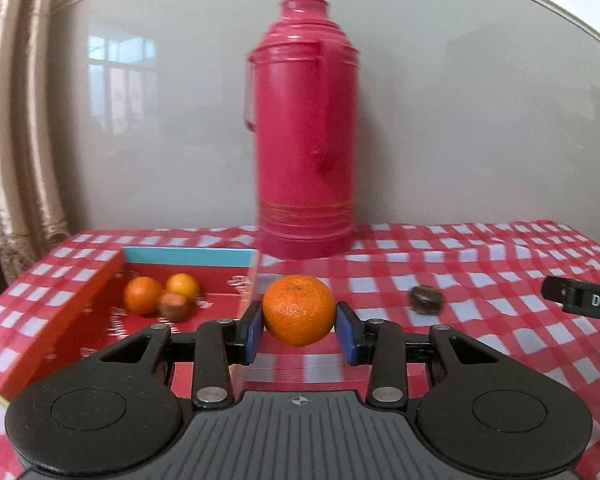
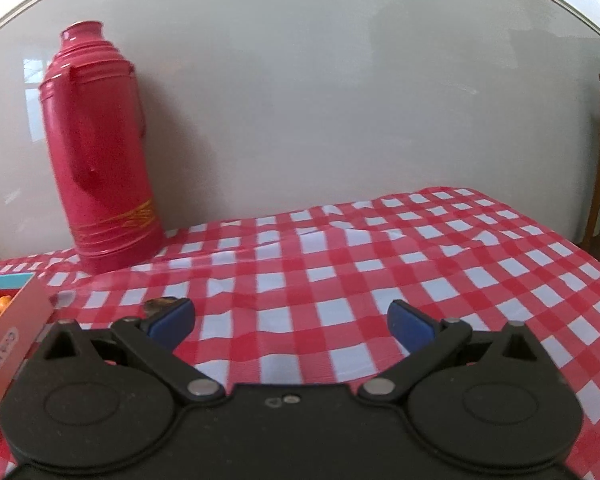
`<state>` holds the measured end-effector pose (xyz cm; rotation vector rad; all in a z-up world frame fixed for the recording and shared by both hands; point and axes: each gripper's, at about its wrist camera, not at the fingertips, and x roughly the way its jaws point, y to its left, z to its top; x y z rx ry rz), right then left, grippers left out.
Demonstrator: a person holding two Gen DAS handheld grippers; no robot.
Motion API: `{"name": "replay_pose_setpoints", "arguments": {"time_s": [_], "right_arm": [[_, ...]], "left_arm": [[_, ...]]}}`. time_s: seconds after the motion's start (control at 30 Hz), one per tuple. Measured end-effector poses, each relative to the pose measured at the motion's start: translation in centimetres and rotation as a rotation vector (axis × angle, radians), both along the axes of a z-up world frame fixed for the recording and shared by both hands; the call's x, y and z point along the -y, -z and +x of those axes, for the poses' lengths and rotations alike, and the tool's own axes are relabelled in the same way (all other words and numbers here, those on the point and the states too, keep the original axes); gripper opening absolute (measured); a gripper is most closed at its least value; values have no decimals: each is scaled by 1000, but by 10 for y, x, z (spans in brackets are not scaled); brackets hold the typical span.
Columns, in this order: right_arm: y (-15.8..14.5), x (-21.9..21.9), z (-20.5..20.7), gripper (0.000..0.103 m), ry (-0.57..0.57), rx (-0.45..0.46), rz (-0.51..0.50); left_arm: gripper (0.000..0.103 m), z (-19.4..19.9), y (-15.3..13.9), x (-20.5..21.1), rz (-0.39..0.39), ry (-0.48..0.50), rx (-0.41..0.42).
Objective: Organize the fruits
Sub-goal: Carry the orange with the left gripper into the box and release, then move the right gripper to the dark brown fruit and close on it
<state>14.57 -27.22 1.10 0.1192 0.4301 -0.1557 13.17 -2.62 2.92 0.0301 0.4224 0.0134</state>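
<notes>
A desk under a red-and-white checked cloth (image 1: 440, 280), set against a pale glossy wall — fruit going into a box.

Nearest in the left wrist view, the left gripper (image 1: 299, 328) has its blue fingers (image 1: 253, 330) clamped on a mandarin (image 1: 299, 310), held clear of the cloth at lower centre, probably for carrying to the red box (image 1: 80, 312) at left. Inside that box lie two more mandarins (image 1: 142, 295) and a brownish fruit (image 1: 173, 306), touching one another. A dark round fruit (image 1: 424, 300) sits alone on the cloth at right, seemingly still to be sorted. Farther back stands a red thermos (image 1: 306, 132). In the right wrist view the right gripper (image 2: 290, 318) has its fingers spread wide over bare cloth, holding nothing — likely free for the next pick.
</notes>
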Motion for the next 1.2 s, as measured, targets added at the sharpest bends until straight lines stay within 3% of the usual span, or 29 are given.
{"name": "replay_pose_setpoints", "arguments": {"time_s": [0.83,0.9,0.93,0.97,1.2], "right_arm": [[-1,-53,5,97,-105,-5,-35],[-1,-51,4,97,-103,-3,-32],[-1,-50,4,97,-103,-2,-32],[-1,-50,4,97,-102,-2,-32],[-1,-43,2,97,-93,2,-30]], "left_arm": [[39,-3,21,-83,-10,-182,-40],[55,-3,21,-82,-1,-196,-35],[78,-4,20,-82,-1,-199,-24],[87,-5,19,-81,7,-208,-7],[90,-7,16,-78,9,-218,14]]}}
